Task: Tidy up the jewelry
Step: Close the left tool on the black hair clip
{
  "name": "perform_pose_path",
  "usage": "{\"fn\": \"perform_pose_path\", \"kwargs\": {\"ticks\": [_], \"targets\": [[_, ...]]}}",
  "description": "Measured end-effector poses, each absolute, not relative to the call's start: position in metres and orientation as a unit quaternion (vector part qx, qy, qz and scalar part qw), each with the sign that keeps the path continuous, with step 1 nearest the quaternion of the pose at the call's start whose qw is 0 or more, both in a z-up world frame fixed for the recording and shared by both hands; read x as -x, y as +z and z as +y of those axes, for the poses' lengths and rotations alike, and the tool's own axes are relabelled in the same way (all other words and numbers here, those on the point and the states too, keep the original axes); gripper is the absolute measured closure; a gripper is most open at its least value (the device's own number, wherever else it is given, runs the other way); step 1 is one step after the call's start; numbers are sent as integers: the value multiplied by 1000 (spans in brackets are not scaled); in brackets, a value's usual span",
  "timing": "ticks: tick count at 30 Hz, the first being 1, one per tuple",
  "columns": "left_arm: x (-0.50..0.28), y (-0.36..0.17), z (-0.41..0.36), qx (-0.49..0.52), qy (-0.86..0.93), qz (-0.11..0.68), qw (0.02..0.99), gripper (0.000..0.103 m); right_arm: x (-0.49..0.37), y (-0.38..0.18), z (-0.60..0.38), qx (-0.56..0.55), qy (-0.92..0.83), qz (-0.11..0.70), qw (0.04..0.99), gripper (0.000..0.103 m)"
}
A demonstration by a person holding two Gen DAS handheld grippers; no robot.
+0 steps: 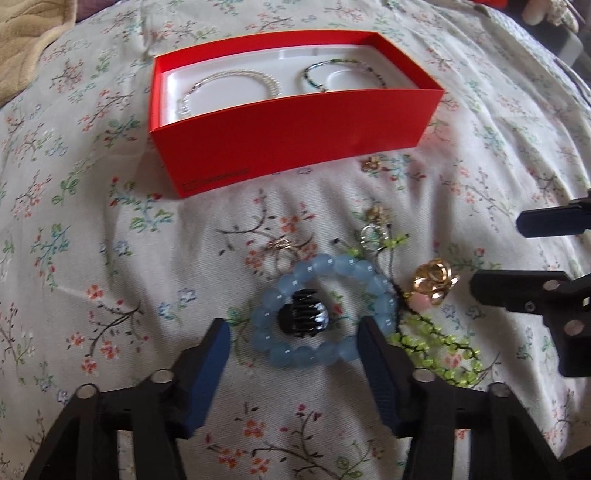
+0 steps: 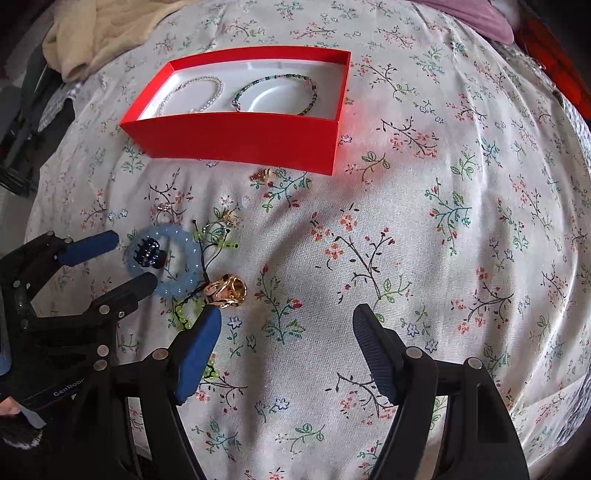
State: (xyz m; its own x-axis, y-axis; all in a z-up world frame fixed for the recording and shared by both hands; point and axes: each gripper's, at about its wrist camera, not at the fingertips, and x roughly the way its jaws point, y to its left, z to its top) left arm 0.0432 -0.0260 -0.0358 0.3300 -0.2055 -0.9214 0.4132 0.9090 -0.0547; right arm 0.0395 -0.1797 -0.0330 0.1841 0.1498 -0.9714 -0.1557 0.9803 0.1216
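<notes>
The floral bedsheet fills both views. In the upper middle sits the red box, holding a pearl bracelet and a dark beaded bracelet. At lower center of the left view, the left gripper is wide open around the blue bead bracelet and grips nothing. The right gripper is also wide open and empty, with the gold ring just above its left finger.

Floral-printed bedsheet, white with pink, blue and green sprigs, extends ahead of and beneath both grippers. Cream quilted blanket lies bunched far ahead to the left. Mauve fabric lies far ahead to the right.
</notes>
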Motion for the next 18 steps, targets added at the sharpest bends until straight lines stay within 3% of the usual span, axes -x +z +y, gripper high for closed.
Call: {"fn": "perform_pose_path", "kwargs": {"ticks": [5,7,14,16,18], "targets": [[-47,-39,-28,-83,-186,546,813,62,-39,-34,-173,5,104,630,770,27],[-49,-40,-28,-79,-181,546,815,73,-40,-34,-171,5,104,630,769,27],[-50,-40,-30,-81,-179,543,816,82,-43,-38,-166,6,105,632,768,27],[-51,-38,-29,-77,-181,540,818,92,-43,-38,-167,4,104,632,768,27],[-53,-35,-27,-68,-182,542,818,92,-44,-39,-167,2,103,632,768,27]]}}
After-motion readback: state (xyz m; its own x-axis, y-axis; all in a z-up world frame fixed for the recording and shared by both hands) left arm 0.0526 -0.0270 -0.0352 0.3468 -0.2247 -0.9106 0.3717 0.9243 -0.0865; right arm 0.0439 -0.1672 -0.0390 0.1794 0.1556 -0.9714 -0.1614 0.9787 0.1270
